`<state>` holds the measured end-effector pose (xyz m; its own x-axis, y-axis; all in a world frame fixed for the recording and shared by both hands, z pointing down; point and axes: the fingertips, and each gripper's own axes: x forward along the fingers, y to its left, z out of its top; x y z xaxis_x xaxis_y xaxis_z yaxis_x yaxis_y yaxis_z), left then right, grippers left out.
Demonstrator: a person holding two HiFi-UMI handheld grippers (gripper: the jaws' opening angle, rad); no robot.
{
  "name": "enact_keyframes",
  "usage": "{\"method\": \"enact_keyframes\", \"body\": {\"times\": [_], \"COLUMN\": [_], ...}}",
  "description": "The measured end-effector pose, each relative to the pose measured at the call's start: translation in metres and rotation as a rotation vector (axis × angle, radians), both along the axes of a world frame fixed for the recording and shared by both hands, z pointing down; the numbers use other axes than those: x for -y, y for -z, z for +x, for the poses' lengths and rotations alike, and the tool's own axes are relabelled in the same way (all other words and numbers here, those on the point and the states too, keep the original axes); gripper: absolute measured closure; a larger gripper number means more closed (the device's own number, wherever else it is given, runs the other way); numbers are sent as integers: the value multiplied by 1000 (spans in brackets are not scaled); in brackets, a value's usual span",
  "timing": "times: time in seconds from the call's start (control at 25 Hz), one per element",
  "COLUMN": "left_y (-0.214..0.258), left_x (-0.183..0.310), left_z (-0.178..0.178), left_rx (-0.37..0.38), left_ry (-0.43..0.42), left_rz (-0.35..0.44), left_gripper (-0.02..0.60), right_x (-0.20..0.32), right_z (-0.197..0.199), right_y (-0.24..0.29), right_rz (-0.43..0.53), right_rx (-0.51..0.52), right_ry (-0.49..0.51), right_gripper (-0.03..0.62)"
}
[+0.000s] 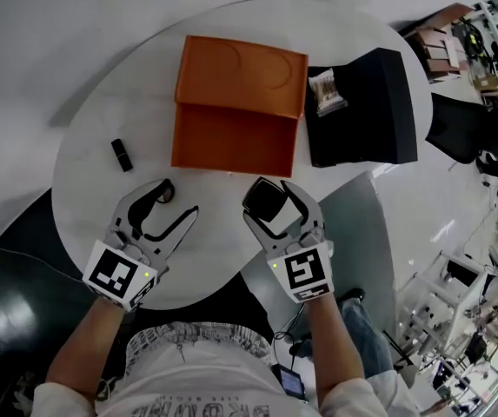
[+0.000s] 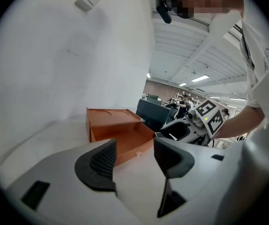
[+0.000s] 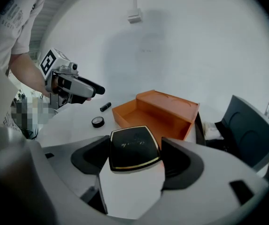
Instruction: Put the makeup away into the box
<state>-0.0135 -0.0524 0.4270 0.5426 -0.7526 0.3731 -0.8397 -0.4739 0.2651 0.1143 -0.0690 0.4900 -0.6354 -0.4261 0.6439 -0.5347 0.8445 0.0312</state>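
- The room is a big, busy hall with a pale floor all round, cluttered workstations off to the right and strip lights overhead.
- The round white bench [image 1: 144, 85] is smooth and mostly bare, so nothing should snag a carry across it.
- The orange box [image 1: 231, 137] stands open mid-bench with its lid folded back and its tray empty, straight ahead of the right tongs.
- A black case [image 1: 379, 102] lies just beside the box on its right. Steer clear of that edge.
- The right tongs [image 1: 273, 196] pinch the black compact [image 3: 130, 146] flat by its sides, near the bench's front edge and short of the box.
- My call is to keep it level, lift over the front wall, lower it to the tray floor, then release.
- The left tongs [image 1: 175, 205] are spread with nothing between them.
- Small pieces are waiting: a round pot [image 3: 97, 122] just beside the left tongs and a black tube [image 1: 122, 155] further left.
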Motion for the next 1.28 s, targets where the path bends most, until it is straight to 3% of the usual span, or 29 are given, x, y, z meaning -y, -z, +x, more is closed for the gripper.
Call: {"method": "enact_keyframes", "body": {"times": [0.56, 1.28], "left_y": [8, -9], "left_x": [-2, -9], "left_z": [-50, -99], "left_rx": [6, -4], "left_ry": [128, 261], "left_rz": [12, -20], "left_gripper": [325, 325], "right_x": [50, 74], "right_z": [-56, -121], "right_y": [8, -26], "right_rz": [-14, -126], "right_rx": [14, -53], "right_ry": [84, 197], "right_gripper": [233, 233]}}
